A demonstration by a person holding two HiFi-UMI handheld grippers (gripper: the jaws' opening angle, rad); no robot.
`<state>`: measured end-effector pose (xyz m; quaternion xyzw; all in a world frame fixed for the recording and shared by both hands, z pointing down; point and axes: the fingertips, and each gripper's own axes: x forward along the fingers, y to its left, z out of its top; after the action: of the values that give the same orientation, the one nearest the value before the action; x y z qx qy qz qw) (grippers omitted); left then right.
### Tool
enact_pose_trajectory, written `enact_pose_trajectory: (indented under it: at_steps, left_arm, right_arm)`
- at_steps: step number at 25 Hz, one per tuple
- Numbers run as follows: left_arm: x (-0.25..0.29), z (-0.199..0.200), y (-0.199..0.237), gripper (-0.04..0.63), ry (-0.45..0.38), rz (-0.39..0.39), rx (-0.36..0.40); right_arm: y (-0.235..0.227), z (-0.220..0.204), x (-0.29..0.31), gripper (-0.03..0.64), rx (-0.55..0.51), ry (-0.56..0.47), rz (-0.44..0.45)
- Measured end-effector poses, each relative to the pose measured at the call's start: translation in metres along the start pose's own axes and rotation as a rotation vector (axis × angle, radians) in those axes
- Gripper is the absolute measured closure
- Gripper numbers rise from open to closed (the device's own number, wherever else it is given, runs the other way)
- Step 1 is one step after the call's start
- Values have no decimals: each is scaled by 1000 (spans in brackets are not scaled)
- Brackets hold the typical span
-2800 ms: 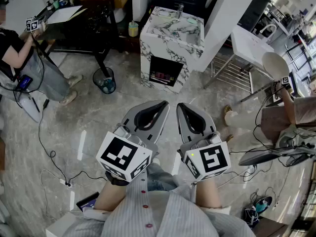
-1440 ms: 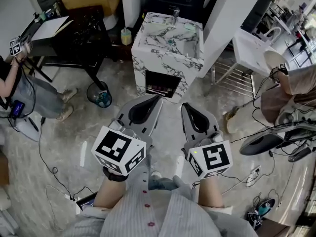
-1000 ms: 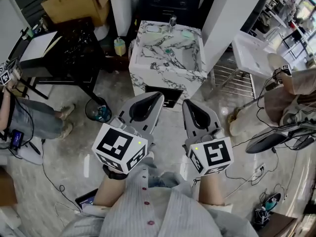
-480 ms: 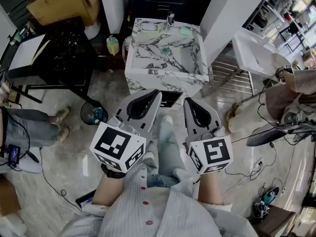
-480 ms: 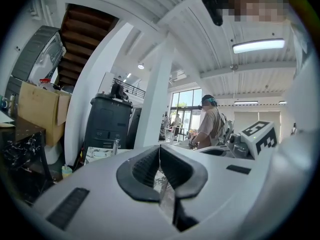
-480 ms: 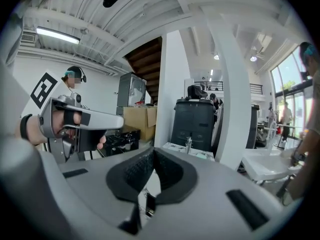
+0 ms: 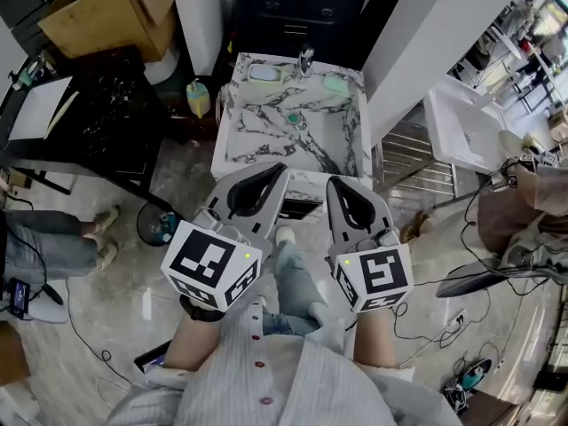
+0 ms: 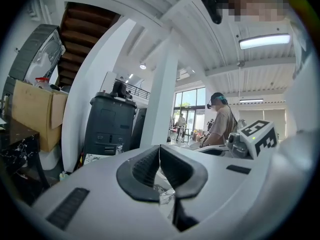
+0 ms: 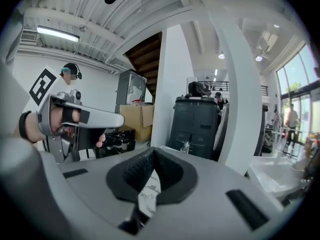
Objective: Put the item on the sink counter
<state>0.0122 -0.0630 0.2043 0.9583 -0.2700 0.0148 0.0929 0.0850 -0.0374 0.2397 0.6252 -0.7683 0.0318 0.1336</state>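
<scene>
The marble sink counter (image 7: 266, 140) stands just ahead of both grippers in the head view, with a chrome faucet (image 7: 305, 60) at its back. A white dish (image 7: 264, 73) and a pale green piece (image 7: 335, 84) lie on its back rim. My left gripper (image 7: 282, 169) and right gripper (image 7: 333, 185) are side by side over the counter's front edge, both shut with nothing between the jaws. The left gripper (image 8: 159, 146) and the right gripper (image 9: 153, 151) each show pads pressed together in their own views, with marble showing below them.
A black table (image 7: 89, 122) and a cardboard box (image 7: 98, 16) are at the left, with a yellow bottle (image 7: 197, 98) and a bin (image 7: 160, 224) on the floor. A white basin (image 7: 466, 127) and metal rack (image 7: 408, 162) stand to the right. Cables lie on the floor, and people are at both sides.
I have walked toward the sink counter, which now sits right in front of the grippers. Both grippers stayed shut and side by side.
</scene>
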Motion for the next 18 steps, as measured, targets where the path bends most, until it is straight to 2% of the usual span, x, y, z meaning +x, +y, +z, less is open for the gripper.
enact_pose_trajectory:
  at_steps: [11,18]
  left_arm:
    - [134,38,49,578,-21,47,13]
    - [199,37,71,578,16,89,11]
  right_arm:
    - [-115,28,96,606,-25,-18,44]
    - [-171,30,145,606,-22,-11,95]
